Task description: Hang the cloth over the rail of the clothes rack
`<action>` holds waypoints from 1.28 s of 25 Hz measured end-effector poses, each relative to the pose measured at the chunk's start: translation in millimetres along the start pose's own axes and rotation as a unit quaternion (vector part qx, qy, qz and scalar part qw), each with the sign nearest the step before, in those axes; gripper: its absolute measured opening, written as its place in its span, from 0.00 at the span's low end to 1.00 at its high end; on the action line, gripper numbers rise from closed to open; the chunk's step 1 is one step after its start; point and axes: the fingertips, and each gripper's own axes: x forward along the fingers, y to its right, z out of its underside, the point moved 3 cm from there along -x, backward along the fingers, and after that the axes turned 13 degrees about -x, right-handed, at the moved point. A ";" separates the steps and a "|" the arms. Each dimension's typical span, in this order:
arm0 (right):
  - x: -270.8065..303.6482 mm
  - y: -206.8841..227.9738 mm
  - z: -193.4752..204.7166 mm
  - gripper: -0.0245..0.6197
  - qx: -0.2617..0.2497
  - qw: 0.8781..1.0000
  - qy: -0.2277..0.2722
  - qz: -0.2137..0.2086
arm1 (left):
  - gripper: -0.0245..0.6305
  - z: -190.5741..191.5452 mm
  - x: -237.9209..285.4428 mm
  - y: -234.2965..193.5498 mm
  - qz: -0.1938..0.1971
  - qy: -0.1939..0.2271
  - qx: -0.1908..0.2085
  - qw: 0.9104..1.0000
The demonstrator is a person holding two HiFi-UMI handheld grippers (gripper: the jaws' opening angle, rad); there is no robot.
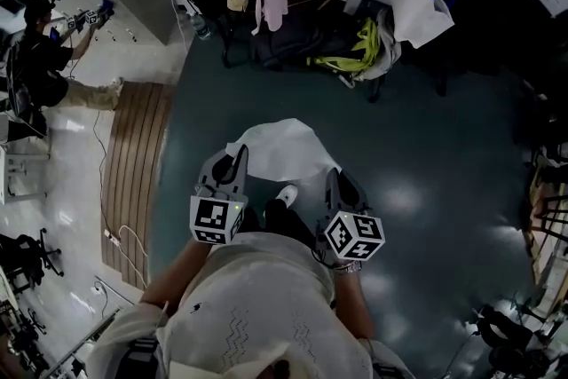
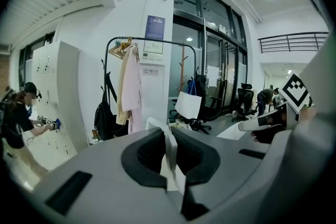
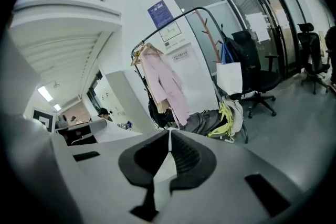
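Thin, limp white cloth point(image 1: 282, 151) sags between the left gripper point(image 1: 236, 157) and right gripper point(image 1: 335, 180), both jaws clamped on its edges, above a glossy dark floor point(image 1: 426, 146). A black tubular rack point(image 2: 152, 41) stands well ahead.

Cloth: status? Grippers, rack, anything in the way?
Left gripper, right gripper: jaws shut on cloth, one edge each. Cloth spread between them, not yet on clothes rack ahead. Pink garment at its left end; bags at rack's foot.

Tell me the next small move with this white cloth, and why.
Probably carry the white cloth forward and up toward the clothes rack's black metal rail: left gripper and right gripper both pinch it, and the rail stands ahead and higher.
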 end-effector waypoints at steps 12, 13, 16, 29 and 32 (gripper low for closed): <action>32.2 54.6 -14.2 0.08 0.018 0.999 -0.008 0.030 | 0.07 -3.7 67.7 7.4 0.018 -0.027 0.001 0.999; 35.0 58.6 -16.1 0.08 0.020 0.999 -0.007 0.036 | 0.07 -5.0 75.6 8.2 0.024 -0.028 0.001 0.999; 48.9 71.4 -25.8 0.08 0.028 0.998 -0.008 0.057 | 0.07 -13.2 105.6 8.0 0.042 -0.032 0.002 0.999; 169.9 115.2 -123.9 0.08 0.015 0.995 -0.020 0.098 | 0.07 -89.0 264.4 -43.1 0.087 -0.031 -0.028 0.995; 195.8 116.1 -155.6 0.08 0.007 0.994 -0.003 0.107 | 0.07 -114.1 287.2 -58.9 0.103 -0.021 -0.021 0.994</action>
